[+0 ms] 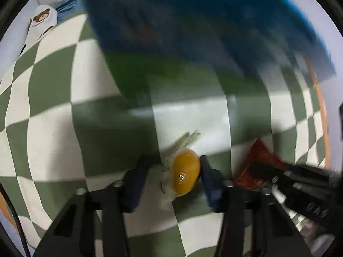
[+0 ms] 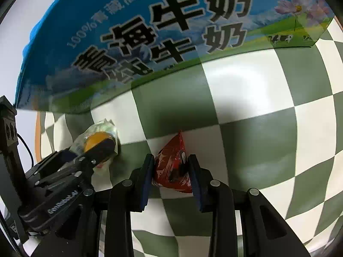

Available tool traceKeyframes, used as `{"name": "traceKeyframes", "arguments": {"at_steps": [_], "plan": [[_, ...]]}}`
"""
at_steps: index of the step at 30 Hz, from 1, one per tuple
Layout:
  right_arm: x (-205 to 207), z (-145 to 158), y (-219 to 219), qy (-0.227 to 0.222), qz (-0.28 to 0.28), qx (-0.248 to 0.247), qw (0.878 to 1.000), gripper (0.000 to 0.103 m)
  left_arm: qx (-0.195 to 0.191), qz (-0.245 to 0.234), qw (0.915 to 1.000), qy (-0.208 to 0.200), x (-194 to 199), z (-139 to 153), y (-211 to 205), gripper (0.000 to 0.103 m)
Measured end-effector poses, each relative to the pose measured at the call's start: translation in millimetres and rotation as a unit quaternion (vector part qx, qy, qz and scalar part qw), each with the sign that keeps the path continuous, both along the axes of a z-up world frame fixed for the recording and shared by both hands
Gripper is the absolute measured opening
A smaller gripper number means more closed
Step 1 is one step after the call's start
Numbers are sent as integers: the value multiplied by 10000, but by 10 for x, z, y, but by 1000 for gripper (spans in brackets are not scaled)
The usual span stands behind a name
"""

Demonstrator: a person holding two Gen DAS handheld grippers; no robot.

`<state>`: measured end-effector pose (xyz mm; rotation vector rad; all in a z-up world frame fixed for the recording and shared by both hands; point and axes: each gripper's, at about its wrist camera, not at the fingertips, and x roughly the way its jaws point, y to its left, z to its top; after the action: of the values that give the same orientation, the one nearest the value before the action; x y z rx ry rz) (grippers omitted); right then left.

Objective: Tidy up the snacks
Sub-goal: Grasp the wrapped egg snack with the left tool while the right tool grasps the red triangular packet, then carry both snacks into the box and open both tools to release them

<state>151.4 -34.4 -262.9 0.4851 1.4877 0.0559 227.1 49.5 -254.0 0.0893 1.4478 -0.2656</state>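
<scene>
An orange jelly snack in clear wrap sits between the fingers of my left gripper; the right finger touches it, the left finger stands a little off. It also shows in the right wrist view. My right gripper is shut on a red snack packet, which also shows in the left wrist view. A blue milk carton box stands just behind both snacks; in the left wrist view it is blurred.
A green and white checked cloth covers the table. A white pouch with a bear print lies at the far left. The table's orange edge shows at the right. The two grippers are close side by side.
</scene>
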Motion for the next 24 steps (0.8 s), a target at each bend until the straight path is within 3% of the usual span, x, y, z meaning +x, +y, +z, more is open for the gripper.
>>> {"name": "traceKeyframes", "arguments": {"at_steps": [7,11,16,24], "plan": [[-255,-31,-239,203,246,-108,9994,35,-82,209,9994,250,-457,-25,85,36],[-330,-63,-220,209,447,-51,9988,35,-232,405,9980,438,-509,-102,152,40],[-365,-177,-142,277,547,10,9981,39,-144,654,9966,474,-413,-122,159,38],[-457,-93,-134,-9,602,90,9981,35,-147,974,9945,356,-546,76,116,32]]}}
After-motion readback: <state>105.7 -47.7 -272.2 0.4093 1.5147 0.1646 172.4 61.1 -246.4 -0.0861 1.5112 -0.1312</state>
